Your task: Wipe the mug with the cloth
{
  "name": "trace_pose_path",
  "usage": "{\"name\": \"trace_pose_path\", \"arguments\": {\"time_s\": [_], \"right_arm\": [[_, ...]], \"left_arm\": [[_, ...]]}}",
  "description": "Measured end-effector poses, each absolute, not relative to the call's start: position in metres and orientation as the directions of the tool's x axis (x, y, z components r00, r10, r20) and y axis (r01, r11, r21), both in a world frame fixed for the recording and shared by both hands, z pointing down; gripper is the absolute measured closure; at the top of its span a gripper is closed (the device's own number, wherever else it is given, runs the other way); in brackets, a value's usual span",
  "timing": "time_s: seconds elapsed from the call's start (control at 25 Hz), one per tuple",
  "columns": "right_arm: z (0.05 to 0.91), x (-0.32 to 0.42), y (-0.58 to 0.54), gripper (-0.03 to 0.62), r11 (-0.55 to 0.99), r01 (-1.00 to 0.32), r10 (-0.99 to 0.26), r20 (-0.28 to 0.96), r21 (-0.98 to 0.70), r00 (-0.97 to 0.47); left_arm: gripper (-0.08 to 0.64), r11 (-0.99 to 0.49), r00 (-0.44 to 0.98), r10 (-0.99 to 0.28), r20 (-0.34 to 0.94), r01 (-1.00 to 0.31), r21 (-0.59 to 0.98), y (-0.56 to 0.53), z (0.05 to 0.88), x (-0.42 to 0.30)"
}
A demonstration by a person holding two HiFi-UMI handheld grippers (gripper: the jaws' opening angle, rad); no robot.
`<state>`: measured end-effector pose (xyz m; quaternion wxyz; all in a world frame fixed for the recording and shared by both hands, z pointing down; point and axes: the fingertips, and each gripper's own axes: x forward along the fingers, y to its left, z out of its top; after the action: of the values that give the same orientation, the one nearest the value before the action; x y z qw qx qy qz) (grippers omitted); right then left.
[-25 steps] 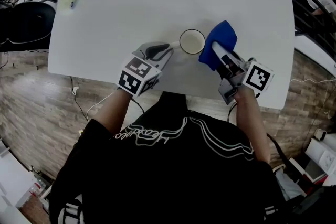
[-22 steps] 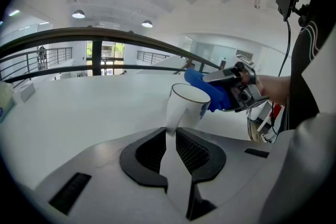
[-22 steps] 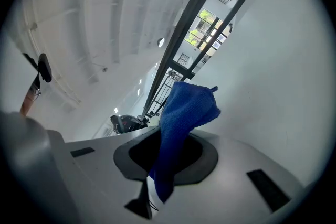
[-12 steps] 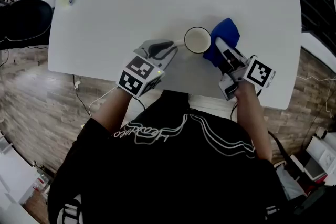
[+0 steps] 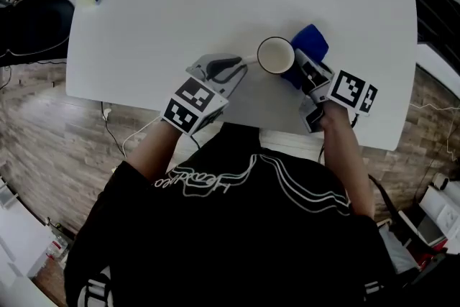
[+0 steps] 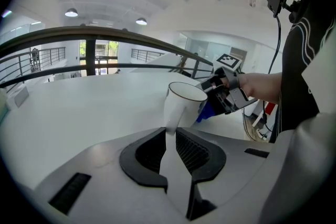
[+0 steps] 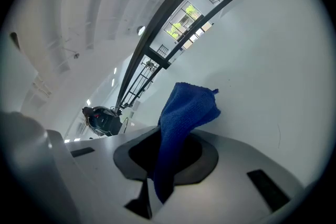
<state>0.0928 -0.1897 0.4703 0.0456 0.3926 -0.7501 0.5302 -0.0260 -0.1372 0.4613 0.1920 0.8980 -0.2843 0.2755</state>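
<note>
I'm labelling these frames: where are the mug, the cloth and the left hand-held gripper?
mug (image 5: 275, 55): head view, on its pale inside.
cloth (image 7: 186, 110): right gripper view, on the blue fold above the jaws.
left hand-held gripper (image 6: 171, 139): left gripper view, midway between its fingertips.

The person wears a black top (image 5: 237, 226) with white looping script and curved white lines; its sleeves leave the forearms bare. The left gripper (image 5: 241, 70) and right gripper (image 5: 303, 67) have pale grey shells and black ribbed jaws. Each carries a cube (image 5: 190, 106) with black-and-white square markers.
</note>
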Motion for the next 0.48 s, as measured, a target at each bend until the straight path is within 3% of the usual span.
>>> {"name": "trace_pose_path", "arguments": {"time_s": [0.48], "right_arm": [[0.436, 0.109, -0.170, 0.541, 0.150, -0.564, -0.623, 0.365, -0.812, -0.692]], "left_arm": [[0.502, -0.753, 0.685, -0.403, 0.607, -0.625, 0.205, -0.121, 0.466, -0.026]]}}
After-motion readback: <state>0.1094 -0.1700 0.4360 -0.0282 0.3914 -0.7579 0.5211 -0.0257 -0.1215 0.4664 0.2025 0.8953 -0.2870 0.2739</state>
